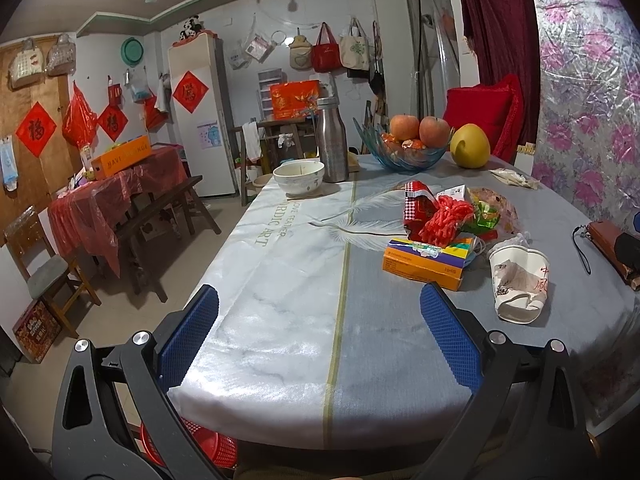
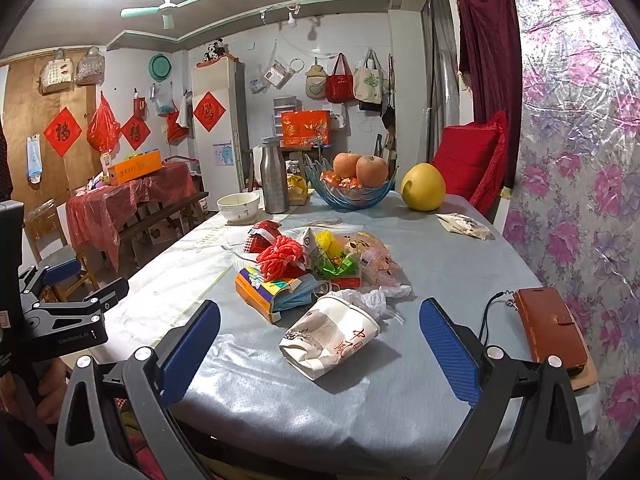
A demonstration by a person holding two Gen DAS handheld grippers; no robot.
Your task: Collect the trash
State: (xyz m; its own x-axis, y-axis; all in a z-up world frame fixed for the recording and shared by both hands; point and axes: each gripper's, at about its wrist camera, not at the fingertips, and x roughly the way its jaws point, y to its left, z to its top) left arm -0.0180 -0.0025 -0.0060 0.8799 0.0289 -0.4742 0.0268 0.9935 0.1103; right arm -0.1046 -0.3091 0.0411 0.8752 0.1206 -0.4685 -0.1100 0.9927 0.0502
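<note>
Trash sits in a loose pile on the table, none of it collected yet as far as the pictures show.

Left wrist view: the left tongs (image 1: pixel 319 330) hang wide apart and hold nothing, above the near edge of the tablecloth (image 1: pixel 280 280). The pile lies ahead and to the right: a crushed paper cup (image 1: pixel 520 284) on its side, an orange box (image 1: pixel 426 266), a red string bundle (image 1: pixel 444 222), a red wrapper (image 1: pixel 418 206) and crinkled green and clear wrappers (image 1: pixel 486 212). A red basket (image 1: pixel 208 446) shows below the table edge; it looks like the likely bin, though that is a guess.

Right wrist view: the right tongs (image 2: pixel 320 338) are also wide apart and empty, with the paper cup (image 2: pixel 332 336) lying on the cloth between and just beyond the blue pads (image 2: pixel 448 350). Behind the cup lie a blue face mask (image 2: pixel 298 294), the orange box (image 2: pixel 256 292) and the string bundle (image 2: pixel 280 260). A brown wallet (image 2: pixel 550 330) lies well to the right. A fruit bowl (image 2: pixel 352 196), a white bowl (image 2: pixel 238 204) and a metal bottle (image 2: pixel 274 176) stand farther back.

Everything is still to do; the cup seems the nearest first pick.
</note>
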